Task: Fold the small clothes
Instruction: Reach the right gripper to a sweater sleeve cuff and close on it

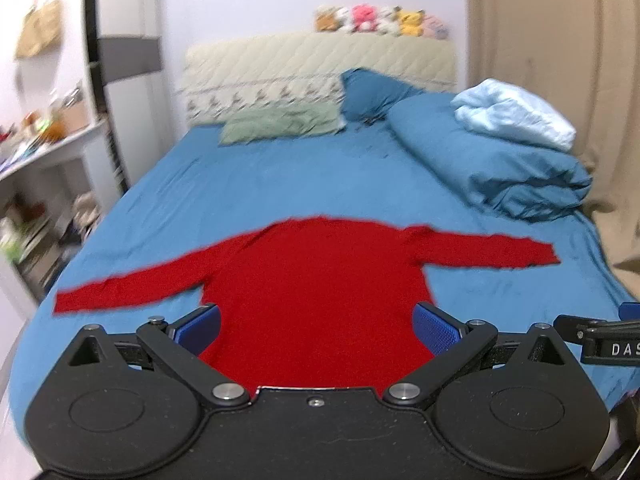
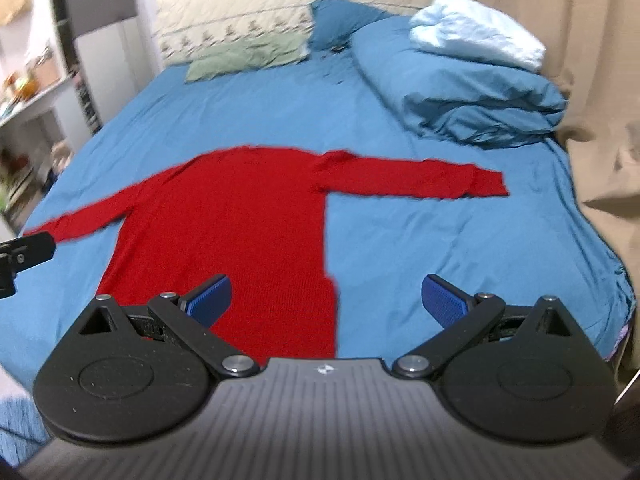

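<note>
A red sweater [image 1: 312, 292] lies flat near the front edge of the bed [image 1: 280, 176], both sleeves spread out sideways. The left claw [image 1: 316, 330] hangs wide over its hem; the right claw [image 2: 326, 300] gapes wide at the hem's right corner, gripping nothing.

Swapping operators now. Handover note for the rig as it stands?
Left tongs: open, empty, poised over the lower body of the red sweater.
Right tongs: open, empty, straddling the sweater's right side edge near the hem.
The sweater lies flat on the blue bedsheet, both sleeves spread out to the sides.
Done: garment laid out. No fold made yet.
Left: probably fold the sleeves in, then fold the body. The bunched duvet sits clear, far right.
</note>
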Tool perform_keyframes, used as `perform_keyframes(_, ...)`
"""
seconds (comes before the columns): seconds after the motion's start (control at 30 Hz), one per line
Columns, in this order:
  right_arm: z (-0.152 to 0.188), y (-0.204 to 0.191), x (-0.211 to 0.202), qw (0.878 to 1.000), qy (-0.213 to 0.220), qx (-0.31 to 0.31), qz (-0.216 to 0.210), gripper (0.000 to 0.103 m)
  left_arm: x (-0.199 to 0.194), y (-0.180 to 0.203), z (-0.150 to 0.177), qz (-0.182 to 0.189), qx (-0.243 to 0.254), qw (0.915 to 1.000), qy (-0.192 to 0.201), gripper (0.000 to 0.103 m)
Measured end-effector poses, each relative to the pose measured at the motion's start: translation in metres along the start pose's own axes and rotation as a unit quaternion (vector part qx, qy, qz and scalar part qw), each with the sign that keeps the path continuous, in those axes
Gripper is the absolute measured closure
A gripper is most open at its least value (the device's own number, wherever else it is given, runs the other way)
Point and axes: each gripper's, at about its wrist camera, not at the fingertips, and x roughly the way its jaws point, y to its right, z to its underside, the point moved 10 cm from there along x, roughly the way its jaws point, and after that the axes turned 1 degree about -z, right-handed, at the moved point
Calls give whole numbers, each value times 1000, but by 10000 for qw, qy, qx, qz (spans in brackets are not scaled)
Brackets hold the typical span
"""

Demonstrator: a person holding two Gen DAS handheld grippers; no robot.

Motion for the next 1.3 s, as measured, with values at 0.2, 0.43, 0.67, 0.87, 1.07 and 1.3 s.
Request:
perform_keyframes(0.2, -58, 62, 34, 9982, 140, 497, 292, 0, 57, 39, -59, 309, 362, 9987, 207, 0)
perform_keyframes(0.43, -100, 134, 139, 9936, -41, 943, 619, 0, 181, 69, -99, 825, 459, 9955, -31, 0)
perform_keyframes(0.67, -90, 205, 258, 9773, 241, 1985, 696, 0, 324, 81, -107, 948, 333, 9940, -424, 0)
perform_keyframes(0.87, -59, 266, 346, 9501, 392, 2954, 921, 0, 421, 71, -75, 1009, 202, 9916, -787, 0)
perform_keyframes(1.07, -45, 304, 407, 9299, 654, 3492, 954, 22, 497, 57, -37, 959, -118, 9875, -1243, 0)
perform_keyframes(1.3, -54, 324, 432, 9182, 957, 3661, 1169, 56, 533, 54, -12, 607, 144, 9890, -1341, 0)
